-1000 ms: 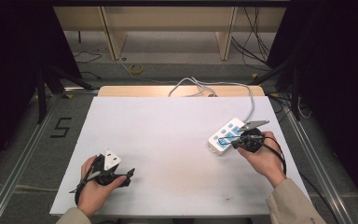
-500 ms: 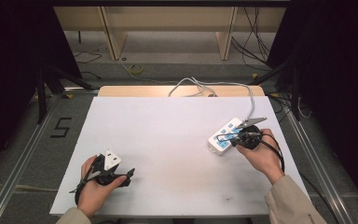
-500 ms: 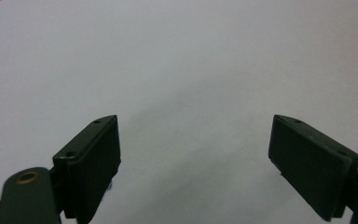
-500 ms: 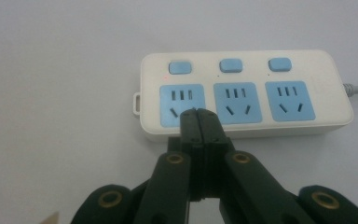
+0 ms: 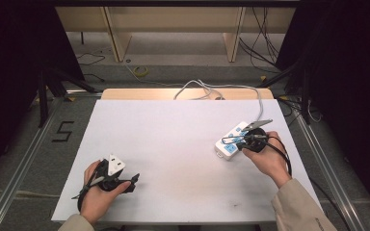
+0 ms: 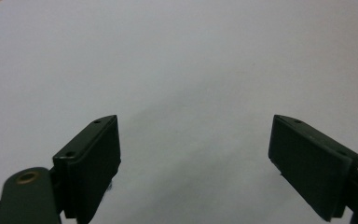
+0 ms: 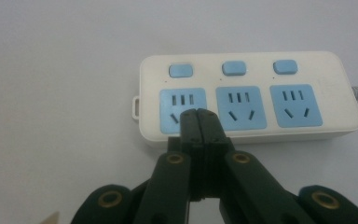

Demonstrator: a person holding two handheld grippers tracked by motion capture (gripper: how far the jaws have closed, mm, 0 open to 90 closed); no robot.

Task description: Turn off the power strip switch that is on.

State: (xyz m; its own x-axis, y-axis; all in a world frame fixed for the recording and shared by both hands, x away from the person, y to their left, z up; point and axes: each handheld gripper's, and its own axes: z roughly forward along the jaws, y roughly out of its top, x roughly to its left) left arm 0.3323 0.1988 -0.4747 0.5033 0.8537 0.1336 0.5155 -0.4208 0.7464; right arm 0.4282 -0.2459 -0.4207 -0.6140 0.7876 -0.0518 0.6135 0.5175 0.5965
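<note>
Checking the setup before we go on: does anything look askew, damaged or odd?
Nothing stands out. The power strip lies flat and intact on the table, its cable trailing off the far edge.

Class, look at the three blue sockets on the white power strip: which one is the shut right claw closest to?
The end socket farthest from the strip's cable. The right claw tips overlap its edge, while the middle socket and the cable-end socket lie clear.

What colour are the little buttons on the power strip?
Light blue. The three buttons sit on the white power strip, clearest in the right gripper view.
</note>
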